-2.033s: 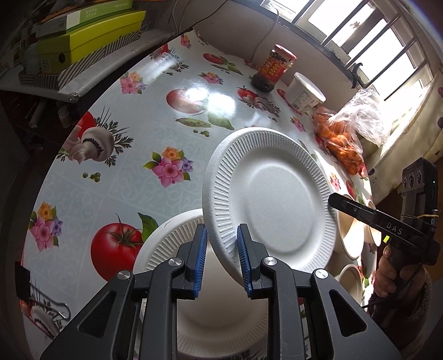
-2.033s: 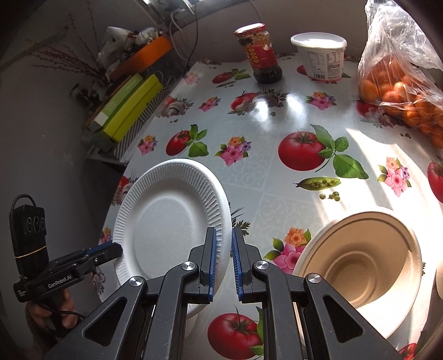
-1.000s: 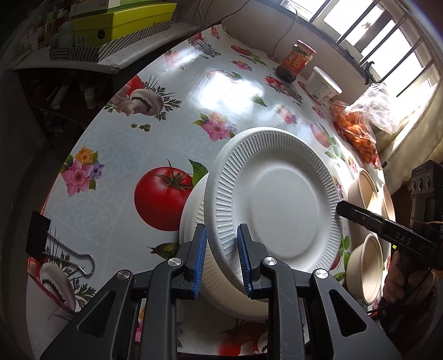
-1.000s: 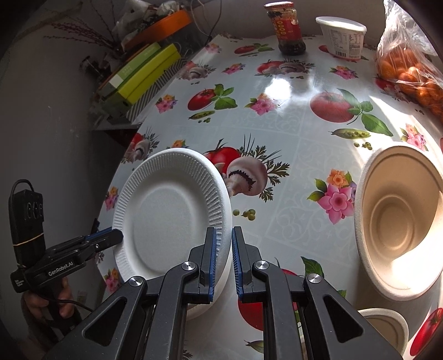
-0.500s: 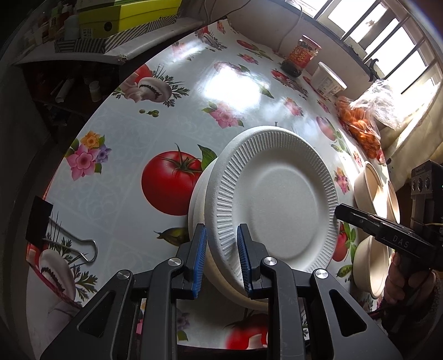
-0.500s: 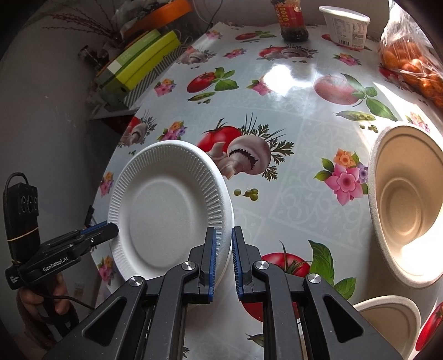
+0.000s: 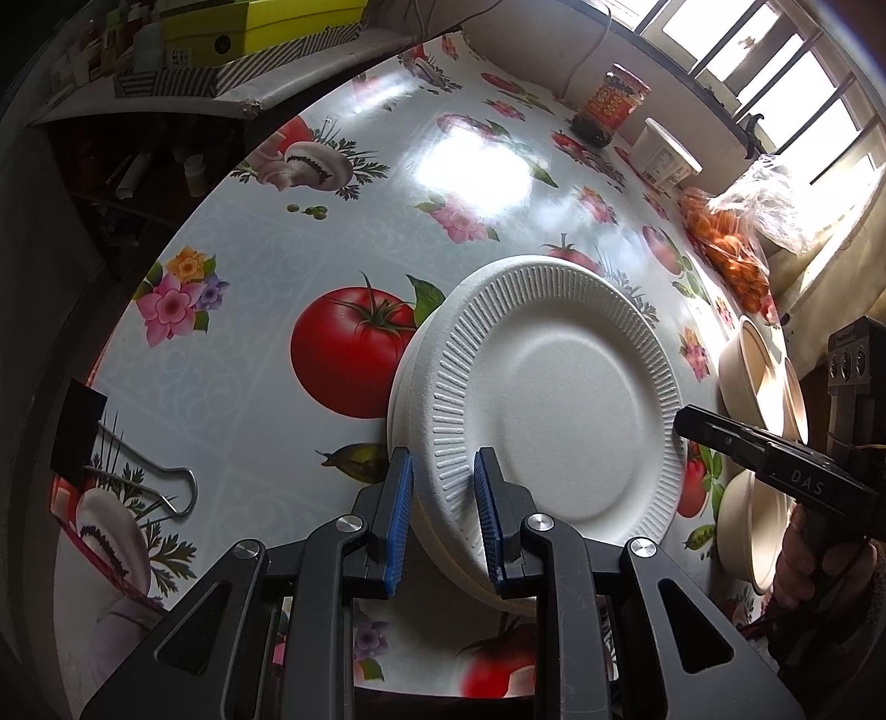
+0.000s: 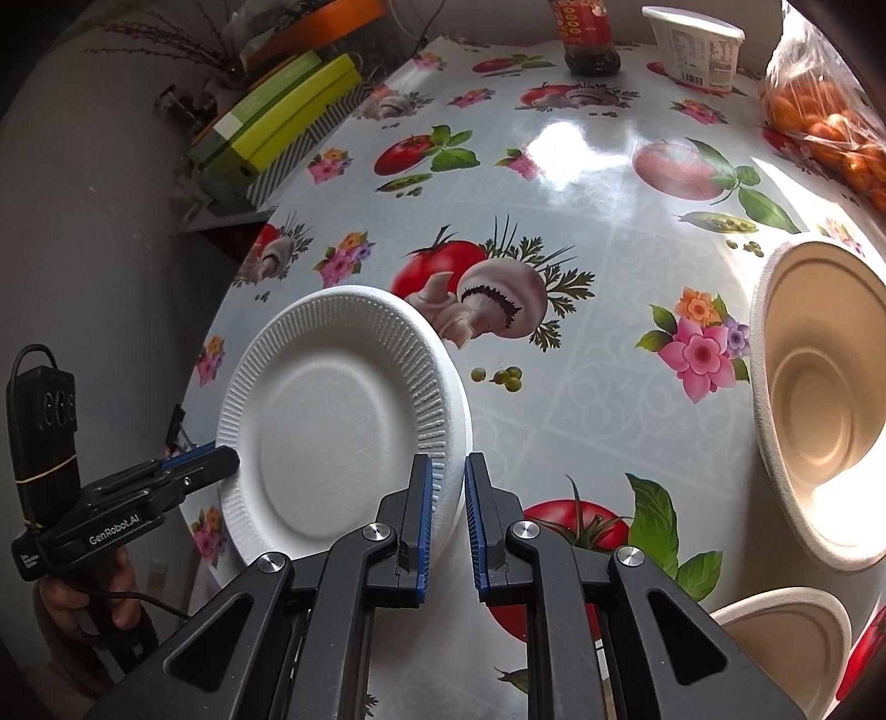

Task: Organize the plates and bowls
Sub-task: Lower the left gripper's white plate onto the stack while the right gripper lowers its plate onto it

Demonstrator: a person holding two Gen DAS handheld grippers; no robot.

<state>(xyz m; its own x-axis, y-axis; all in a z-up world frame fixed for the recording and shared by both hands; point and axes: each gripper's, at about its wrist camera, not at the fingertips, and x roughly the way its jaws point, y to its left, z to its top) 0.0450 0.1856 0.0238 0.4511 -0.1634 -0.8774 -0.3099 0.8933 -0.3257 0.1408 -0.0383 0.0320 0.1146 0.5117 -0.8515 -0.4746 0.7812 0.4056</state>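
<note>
A white foam plate (image 7: 554, 399) lies on top of another white plate (image 7: 404, 354) on the patterned tablecloth. My left gripper (image 7: 441, 515) straddles the plates' near rim with its jaws a little apart. My right gripper (image 8: 447, 515) straddles the opposite rim of the same plate (image 8: 332, 421), jaws slightly apart. Each gripper shows in the other's view, the right one (image 7: 686, 421) and the left one (image 8: 227, 457) at the plate's edges. Beige bowls (image 8: 819, 399) stand to the right, with a smaller one (image 8: 786, 637) nearer.
A sauce jar (image 8: 581, 39), a white tub (image 8: 698, 44) and a bag of oranges (image 8: 830, 111) stand at the table's far side. Yellow-green boxes (image 8: 282, 122) lie on a shelf at left. A binder clip (image 7: 111, 459) grips the cloth's near left edge.
The held plate came down from tilted above the table onto the lower plate. Both grippers' jaws have widened slightly around the rim.
</note>
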